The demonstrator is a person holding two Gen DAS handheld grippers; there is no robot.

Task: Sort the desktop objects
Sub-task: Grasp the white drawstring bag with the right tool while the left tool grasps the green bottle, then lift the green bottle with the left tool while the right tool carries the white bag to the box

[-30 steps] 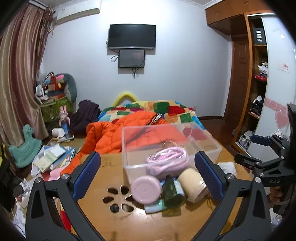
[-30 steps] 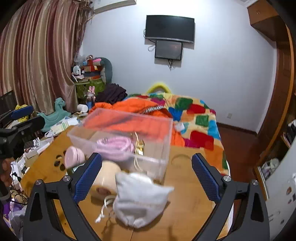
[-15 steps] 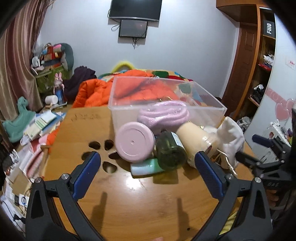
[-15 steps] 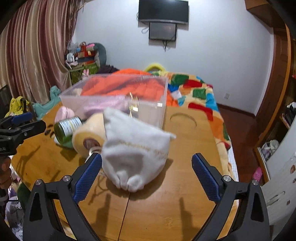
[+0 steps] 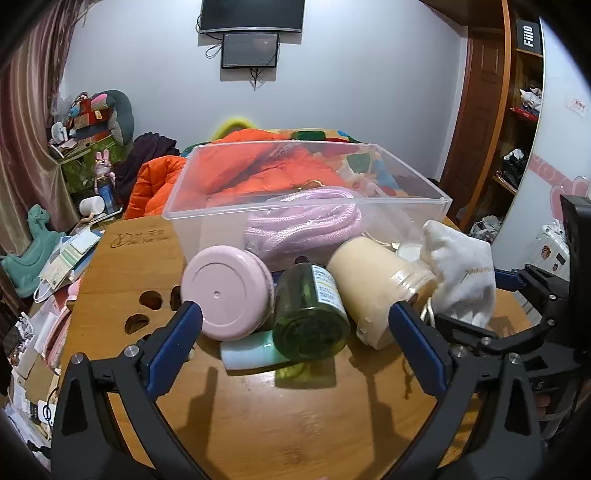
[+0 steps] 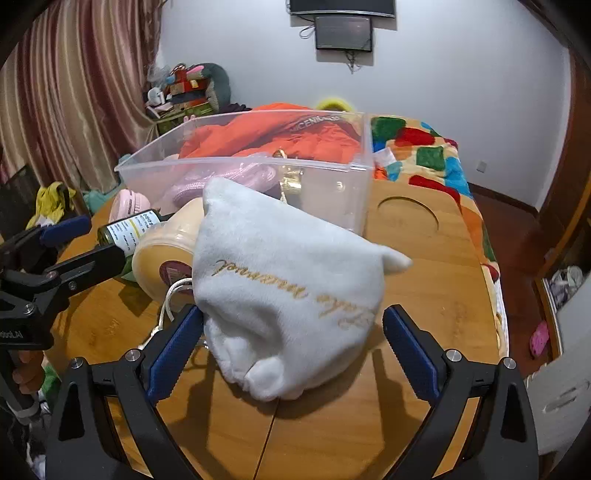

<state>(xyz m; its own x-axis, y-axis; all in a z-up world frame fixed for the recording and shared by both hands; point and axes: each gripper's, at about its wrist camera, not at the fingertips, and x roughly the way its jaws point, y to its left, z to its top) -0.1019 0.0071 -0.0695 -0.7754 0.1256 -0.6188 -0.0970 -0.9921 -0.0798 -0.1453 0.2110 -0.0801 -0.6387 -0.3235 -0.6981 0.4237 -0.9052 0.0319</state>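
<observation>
Bamboo-coloured wood forms the worktop (image 5: pixel 258 417) under both our tongs. We hold the left tongs (image 5: pixel 295 332) wide open, the blue pads to either side of a cluster of things lying on their sides: a pink round container (image 5: pixel 227 291) at the left, a green glass bottle (image 5: pixel 312 314) in the middle with its base toward us, and a cream-coloured jar (image 5: pixel 373 284) to the right. The bottle rests partly on a pale mint tube (image 5: pixel 247 354). None of these is touched by the pads.

Just behind the cluster stands a clear plastic bin (image 5: pixel 369 199), and inside it we see a coiled lilac rope (image 5: pixel 306 225).

We hold the right tongs (image 6: pixel 293 336) open too, spread around the near end of a white drawstring pouch (image 6: pixel 288 295) with gold lettering. The left pad sits just beside the pouch's edge; we cannot tell whether it touches. The right pad is apart from it. The pouch lies on the worktop, leaning against the cream jar on its left, with the bin right behind it.

Beyond the worktop's far edge we see an orange jacket (image 5: pixel 162 181) on a bed with a patchwork cover (image 6: pixel 424 147), and a dark screen (image 5: pixel 251 14) on the far wall.
</observation>
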